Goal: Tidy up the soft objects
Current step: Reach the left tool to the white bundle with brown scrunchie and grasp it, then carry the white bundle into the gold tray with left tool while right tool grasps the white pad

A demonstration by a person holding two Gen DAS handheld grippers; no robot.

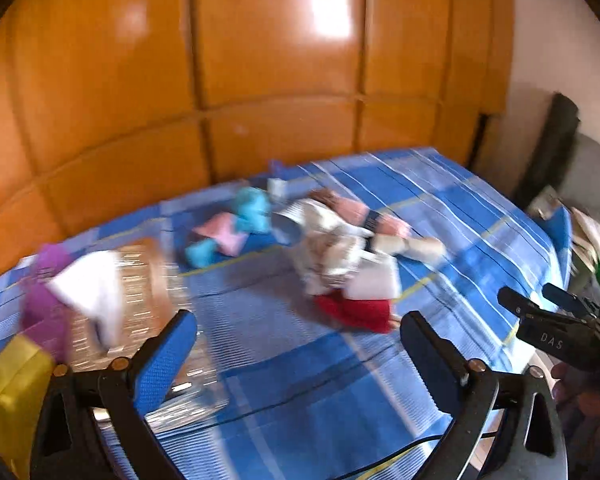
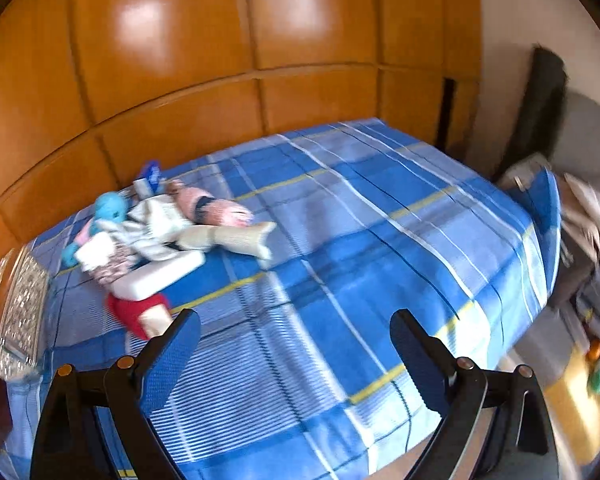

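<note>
The left gripper [image 1: 298, 354] is spread wide and holds nothing; only the blue checked bed sheet [image 1: 440, 208] shows between its fingers. The right gripper [image 2: 296, 350] is also spread and empty. The soft things lie in a loose pile [image 1: 340, 256] near the middle of the left wrist view: a white cloth, a red piece [image 1: 360, 312] at the pile's lower edge, pink socks, and a light blue toy [image 1: 252, 208] a little to the upper left.

The step in hand seems to be the reach toward the pile. To do it well, I would go for one piece at the edge, perhaps the red one, which lies nearest to both grippers, and pinch a thick fold so that the sheet below is not caught.

At the left of the frame stands a woven basket [image 1: 148, 280]. A white cloth [image 1: 92, 292] and a purple cloth [image 1: 46, 304] hang over its rim; the blur hides what else is inside.
</note>
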